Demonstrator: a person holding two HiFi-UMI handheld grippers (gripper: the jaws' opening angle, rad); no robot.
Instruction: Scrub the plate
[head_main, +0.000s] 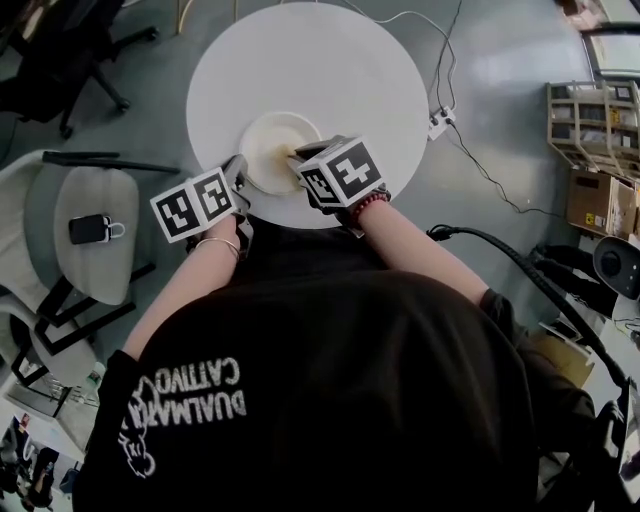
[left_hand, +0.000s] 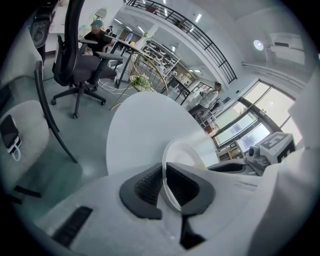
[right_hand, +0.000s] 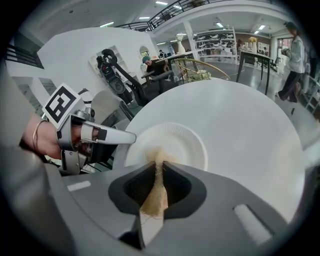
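Observation:
A white paper plate (head_main: 272, 135) lies near the front edge of the round white table (head_main: 340, 70). My left gripper (head_main: 242, 174) is shut on the plate's left rim; in the left gripper view the thin rim (left_hand: 164, 185) runs between the dark pads (left_hand: 145, 186). Over the plate's near side, my right gripper (head_main: 299, 156) is shut on a tan fibrous scrubbing pad (right_hand: 156, 196), whose tip touches the plate (right_hand: 186, 145) surface. The left gripper (right_hand: 116, 136) shows at the left of the right gripper view, on the rim.
A grey chair (head_main: 92, 190) with a dark device (head_main: 92, 228) on its seat stands at the left, and a black office chair (head_main: 60, 50) behind it. A power strip (head_main: 440, 122) and cables lie on the floor at the right, near cardboard racks (head_main: 592, 125).

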